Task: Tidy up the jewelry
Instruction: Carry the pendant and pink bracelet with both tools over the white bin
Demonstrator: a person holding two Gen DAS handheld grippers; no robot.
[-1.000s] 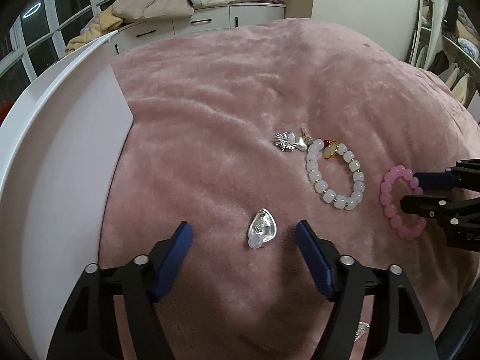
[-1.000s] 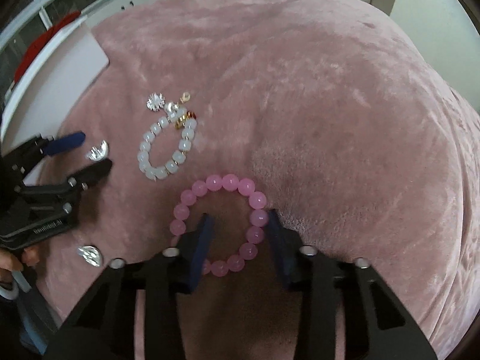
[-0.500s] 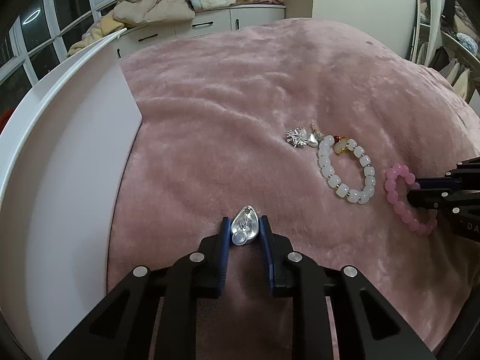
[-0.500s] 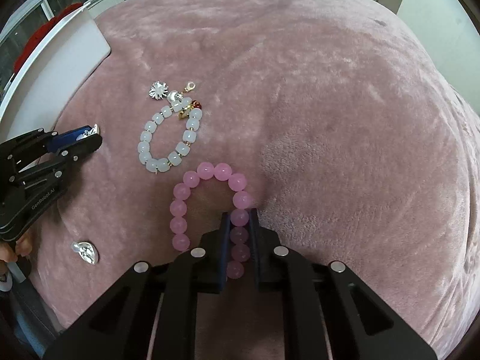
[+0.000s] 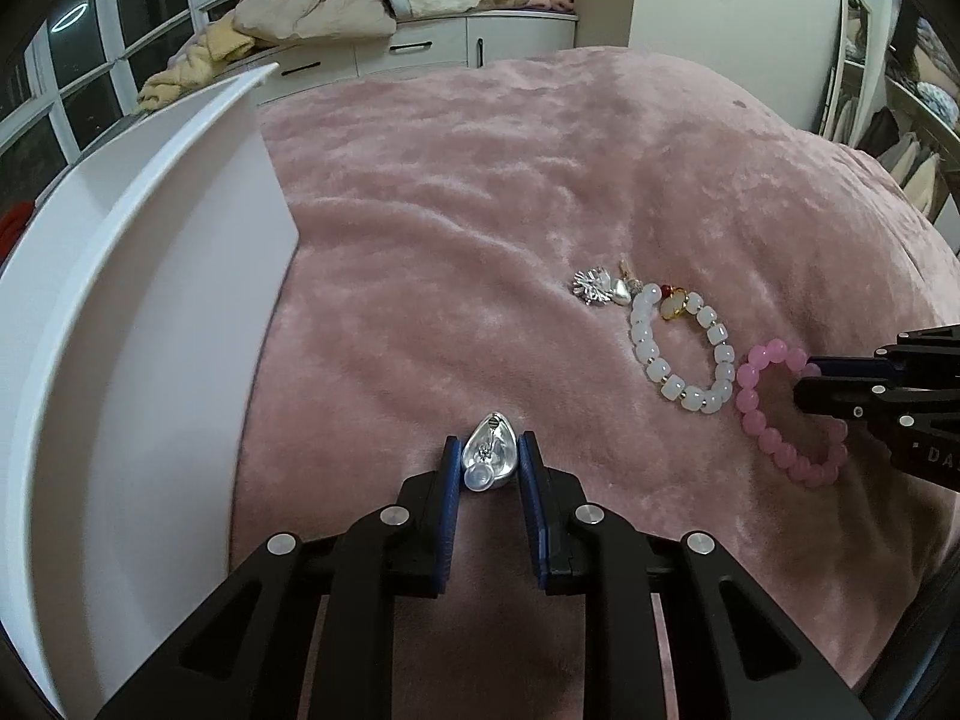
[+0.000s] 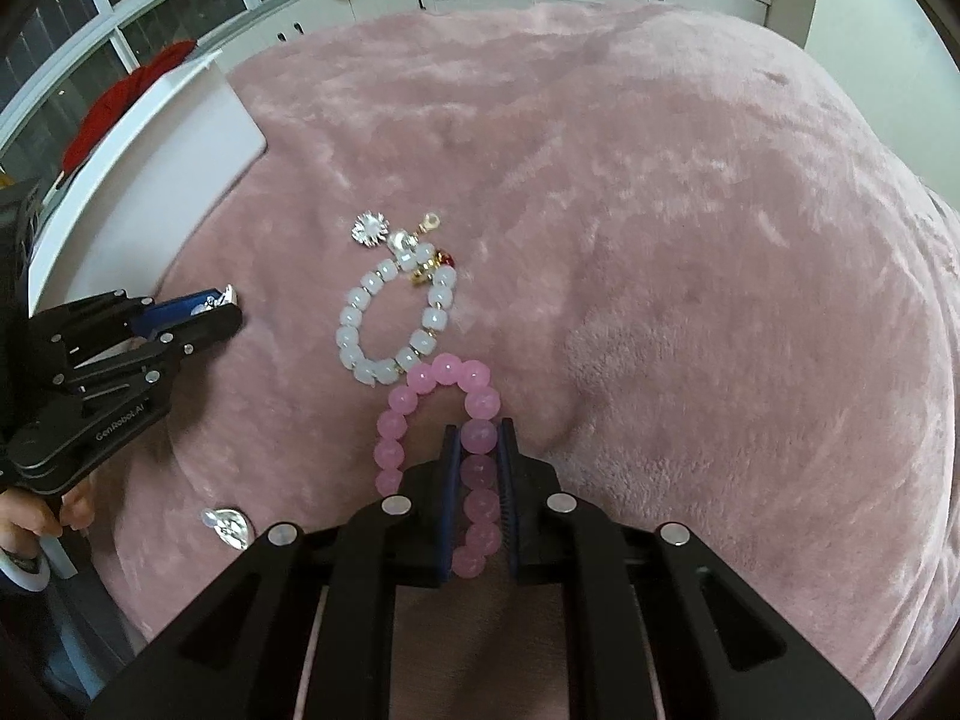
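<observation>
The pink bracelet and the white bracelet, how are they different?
The pink bracelet has round pink beads, all alike; the white bracelet has blockier milky beads with small gold spacers and charms at one end. The right hand-held gripper is shut on the pink bracelet, while the white bracelet lies free on the pink blanket. Both are closed bead loops, touching each other.

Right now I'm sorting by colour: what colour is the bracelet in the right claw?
Pink, translucent round beads on the bracelet; clearest in the right wrist view.
</observation>
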